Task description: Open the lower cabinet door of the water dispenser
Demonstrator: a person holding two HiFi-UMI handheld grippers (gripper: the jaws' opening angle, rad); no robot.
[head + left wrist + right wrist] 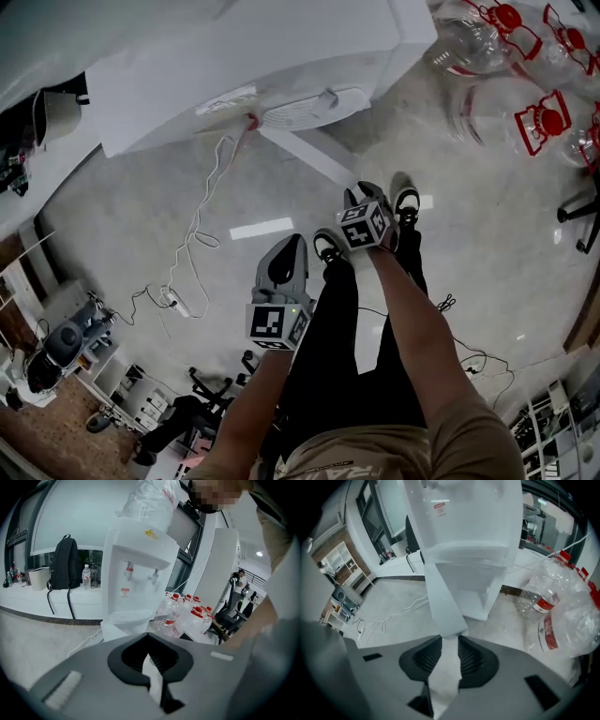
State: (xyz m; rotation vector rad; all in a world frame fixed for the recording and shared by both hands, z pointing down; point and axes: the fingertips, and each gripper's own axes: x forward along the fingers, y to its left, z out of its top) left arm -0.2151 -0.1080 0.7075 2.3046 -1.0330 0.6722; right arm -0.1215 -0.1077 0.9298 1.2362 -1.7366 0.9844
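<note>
The water dispenser (244,66) stands straight ahead of the person, at twelve o'clock. Its lower cabinet door (443,602) is swung well out across the pale floor (450,244), its free end pointing toward five o'clock, at the person's feet. The cabinet behind it shows open, so I'd say the task is all but done.

The right gripper (367,199) tilts steeply down just short of that free end. Its jaws are parted, with the door's bottom corner right at their mouth. I can't see the pads pinching it and read it as not clamped. The left gripper (151,663) hangs back toward seven o'clock of the right one, well clear of the door. Its jaws are a narrow slit apart and carry nothing.

The door looks like a thin, stiff, smooth panel on side hinges. I'd expect it to be light, to swing freely once off its catch, and to be a bit slick for ribbed pads. The best hold would be the free vertical edge, far from the hinge, pinched across its thickness or simply hooked and drawn. A hard tug might drag the whole dispenser. Empty water jugs (506,66) crowd the two o'clock side, and a cable (202,216) trails at ten.
</note>
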